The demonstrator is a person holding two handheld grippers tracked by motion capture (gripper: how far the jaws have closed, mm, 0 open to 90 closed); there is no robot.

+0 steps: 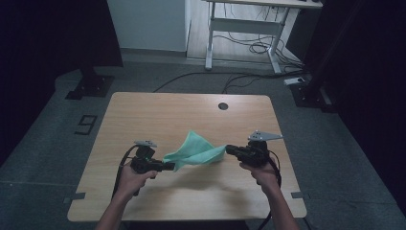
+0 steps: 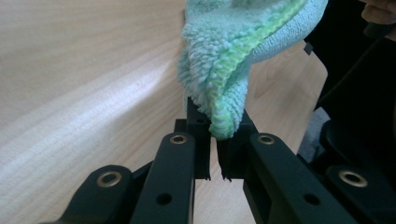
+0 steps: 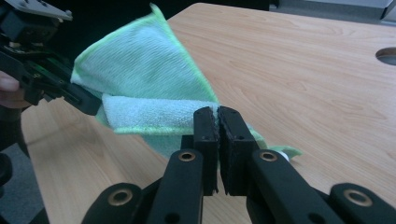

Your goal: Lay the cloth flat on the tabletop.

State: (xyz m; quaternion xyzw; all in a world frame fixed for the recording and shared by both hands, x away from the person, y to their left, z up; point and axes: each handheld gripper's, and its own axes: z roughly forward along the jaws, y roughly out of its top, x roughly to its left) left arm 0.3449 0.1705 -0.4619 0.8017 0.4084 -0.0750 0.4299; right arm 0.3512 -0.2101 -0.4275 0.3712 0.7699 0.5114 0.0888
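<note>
While I hold the green cloth point(image 1: 194, 151) up off the wooden table point(image 1: 143, 115), pinched at two ends, I judge the pickup part of the work done and the arranging of it, whether folding or spreading, yet to come. My left gripper point(image 1: 168, 166) has its jaws clamped on one bunched corner: in the left gripper view the thick terry edge point(image 2: 219, 93) is squeezed between the black pads, with the stitched lime-green hem curling out above them. My right gripper point(image 1: 230, 149) is closed on the opposite end; in the right gripper view the pads point(image 3: 233, 126) meet almost flat, with a thin layer of cloth point(image 3: 140, 79) running between them and a bit of hem poking out on the far side. The cloth hangs in the air between my two hands above the near middle of the table, not pulled taut, with one loose triangular flap standing up toward the far edge and a fold doubled over along the lower side. It looks like a soft microfibre towel, pale mint with a brighter green border, fuzzy in its pile and rumpled rather than flat. From the high view I cannot tell whether its lowest sag touches the tabletop. What is left, as I read it, is to draw the corners apart and lay it down neatly.
</note>
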